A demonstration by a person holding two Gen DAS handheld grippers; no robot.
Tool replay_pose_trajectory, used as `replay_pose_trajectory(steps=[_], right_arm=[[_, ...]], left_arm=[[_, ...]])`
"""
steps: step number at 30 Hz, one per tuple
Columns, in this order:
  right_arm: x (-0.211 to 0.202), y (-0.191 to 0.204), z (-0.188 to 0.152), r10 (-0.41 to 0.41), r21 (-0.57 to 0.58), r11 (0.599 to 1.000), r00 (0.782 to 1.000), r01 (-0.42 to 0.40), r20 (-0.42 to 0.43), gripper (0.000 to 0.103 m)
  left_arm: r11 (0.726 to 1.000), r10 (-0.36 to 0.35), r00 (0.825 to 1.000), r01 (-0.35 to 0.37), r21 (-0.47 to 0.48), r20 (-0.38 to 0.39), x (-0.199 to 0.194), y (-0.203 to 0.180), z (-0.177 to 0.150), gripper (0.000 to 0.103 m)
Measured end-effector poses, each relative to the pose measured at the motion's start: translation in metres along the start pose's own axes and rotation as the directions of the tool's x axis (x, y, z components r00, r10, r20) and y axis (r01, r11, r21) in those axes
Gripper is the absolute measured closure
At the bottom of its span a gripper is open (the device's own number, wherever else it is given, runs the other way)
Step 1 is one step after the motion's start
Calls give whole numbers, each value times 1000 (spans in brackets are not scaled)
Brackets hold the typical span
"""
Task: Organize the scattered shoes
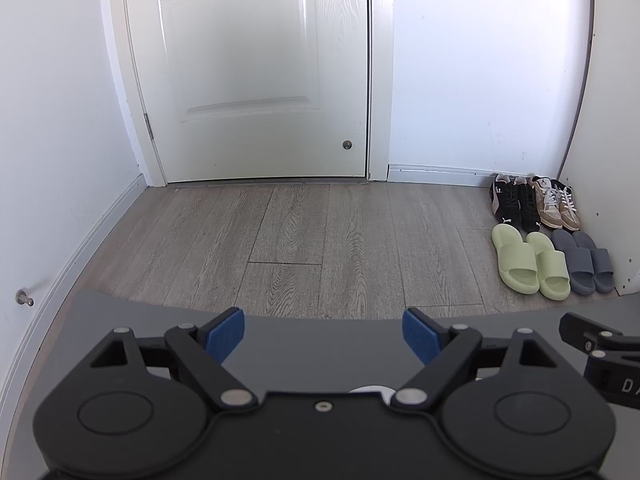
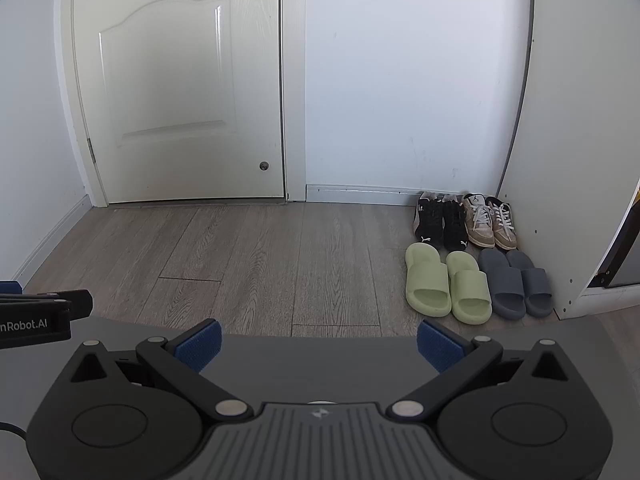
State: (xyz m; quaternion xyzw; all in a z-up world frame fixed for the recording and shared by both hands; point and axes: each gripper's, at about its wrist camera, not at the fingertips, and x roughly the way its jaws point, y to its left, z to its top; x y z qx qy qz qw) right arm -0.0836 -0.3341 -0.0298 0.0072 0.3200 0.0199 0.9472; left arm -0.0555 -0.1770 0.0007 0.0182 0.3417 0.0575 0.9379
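Four pairs of shoes stand in two neat rows in the far right corner. Black sneakers (image 1: 514, 205) (image 2: 440, 222) and beige sneakers (image 1: 556, 206) (image 2: 490, 222) stand against the wall. Green slides (image 1: 528, 262) (image 2: 446, 282) and grey slides (image 1: 586, 262) (image 2: 516, 282) stand in front of them. My left gripper (image 1: 323, 334) is open and empty, low over a grey surface, well back from the shoes. My right gripper (image 2: 318, 342) is open and empty too. Each gripper shows at the edge of the other's view.
A shut white door (image 1: 256, 72) (image 2: 180, 80) faces me across bare wood-look floor (image 1: 288, 240). A white cabinet side (image 2: 568, 160) bounds the shoes on the right. A door stop (image 1: 25, 298) sticks out of the left wall. A grey surface (image 1: 320, 360) lies under both grippers.
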Motion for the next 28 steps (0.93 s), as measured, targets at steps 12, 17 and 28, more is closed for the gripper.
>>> replay_pose_trajectory(steps=[12, 17, 28], right_arm=[[0, 4, -1, -7, -5, 1000, 1000, 7, 5, 0], [1, 4, -1, -5, -6, 1000, 1000, 5, 5, 0], [4, 4, 1, -5, -2, 1000, 1000, 5, 8, 0]], left_arm=[[1000, -2, 1000, 2, -4, 5, 0, 2, 0, 16], [1000, -5, 1000, 5, -7, 11, 1, 2, 0, 16], [1000, -8, 999, 8, 13, 44, 1, 1, 2, 16]])
